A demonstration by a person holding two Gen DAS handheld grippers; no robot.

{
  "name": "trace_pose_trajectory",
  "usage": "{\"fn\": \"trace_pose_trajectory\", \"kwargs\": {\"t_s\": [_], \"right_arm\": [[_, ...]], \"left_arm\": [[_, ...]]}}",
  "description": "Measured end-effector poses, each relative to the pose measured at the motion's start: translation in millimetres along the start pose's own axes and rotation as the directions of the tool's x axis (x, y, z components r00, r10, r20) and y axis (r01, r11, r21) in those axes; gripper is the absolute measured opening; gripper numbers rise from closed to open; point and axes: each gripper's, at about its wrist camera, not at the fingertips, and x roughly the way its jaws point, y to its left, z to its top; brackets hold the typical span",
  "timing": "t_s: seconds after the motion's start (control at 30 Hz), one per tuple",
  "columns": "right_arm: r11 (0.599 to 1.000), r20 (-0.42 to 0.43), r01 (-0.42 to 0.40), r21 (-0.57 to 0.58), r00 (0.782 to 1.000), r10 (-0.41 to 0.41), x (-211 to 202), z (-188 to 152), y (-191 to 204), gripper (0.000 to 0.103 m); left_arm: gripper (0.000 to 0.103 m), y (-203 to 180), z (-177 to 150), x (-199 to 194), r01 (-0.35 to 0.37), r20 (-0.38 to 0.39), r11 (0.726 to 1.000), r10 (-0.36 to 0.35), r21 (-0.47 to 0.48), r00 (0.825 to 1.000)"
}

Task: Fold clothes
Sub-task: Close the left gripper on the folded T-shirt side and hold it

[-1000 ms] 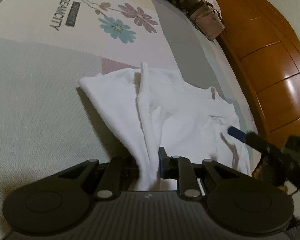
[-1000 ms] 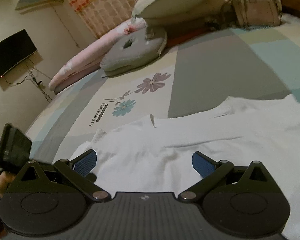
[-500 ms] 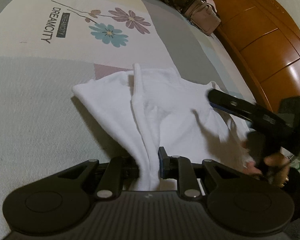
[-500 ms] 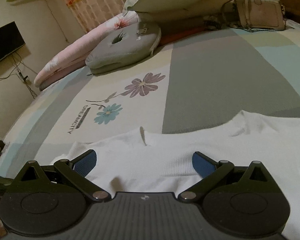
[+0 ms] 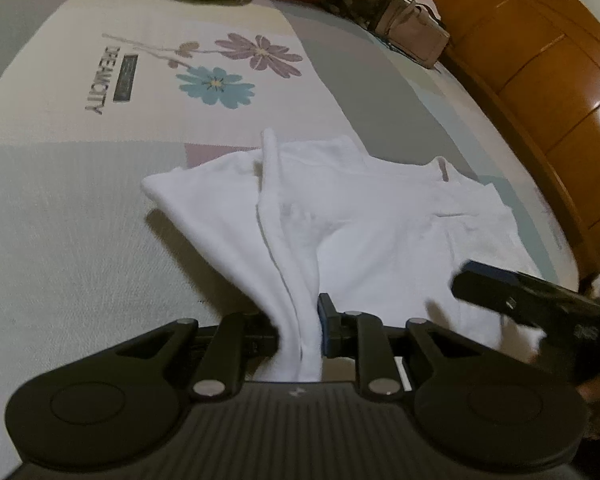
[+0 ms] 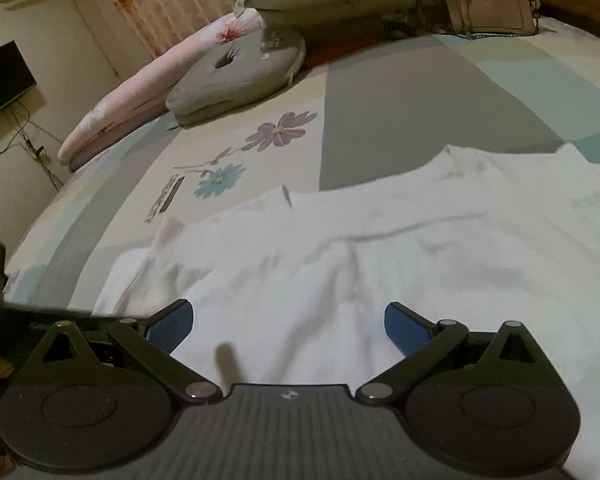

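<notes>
your left gripper (image 5: 300,332) has its fingers pinched tight on a gathered edge of the white garment (image 5: 364,216), and the fabric rises from the bedspread (image 5: 80,232) in a taut ridge toward the jaws. the rest of the garment lies spread on the bed, near the wooden headboard (image 5: 540,80), with one corner pointing toward the printed blue flower (image 5: 216,86). your right gripper (image 6: 288,326) hangs just above the same garment (image 6: 380,248) with its blue pads (image 6: 406,326) set wide apart, nothing between them (the cloth beneath is slightly blurred). in the left wrist view, that right gripper (image 5: 532,300) appears as a dark, blurred bar over the garment's near right edge; whether it touches the fabric there you cannot tell. at the head of the bed rest a grey cushion (image 6: 240,70), a pink floral pillow (image 6: 140,92) and a beige handbag (image 6: 484,2). a dark screen (image 6: 2,80) hangs on the wall at left.
</notes>
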Motion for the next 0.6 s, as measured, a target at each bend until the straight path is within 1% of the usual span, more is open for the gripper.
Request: {"fn": "trace_pose_trajectory", "kwargs": {"t_s": [0.13,0.23,0.33,0.5,0.6], "right_arm": [[1.000,-0.011,0.024,-0.020,1.000,-0.024,-19.3,-20.1,8.1,0.103],[0.999,-0.042,0.028,-0.018,0.999,-0.029,-30.5,-38.8,12.2,0.103],[0.998,-0.042,0.043,-0.046,0.998,-0.045,-41.8,-57.1,18.4,0.103],[0.998,-0.075,0.035,-0.047,0.996,-0.038,-56.5,-75.9,25.0,0.103],[0.999,-0.074,0.034,-0.035,0.997,-0.037,-63.8,-78.5,23.5,0.103]], "left_arm": [[0.021,-3.5,-2.1,-0.3,-0.020,0.015,1.000,0.020,0.007,1.000],[0.021,-6.1,-3.7,-0.5,-0.035,0.026,0.999,0.034,0.011,0.999],[0.021,-8.6,-5.3,-0.7,-0.049,0.037,0.999,0.048,0.014,0.998],[0.021,-11.4,-6.8,-0.9,-0.065,0.045,0.998,0.065,0.010,0.997],[0.021,-13.0,-7.6,-0.7,-0.075,0.049,0.997,0.075,0.001,0.996]]}}
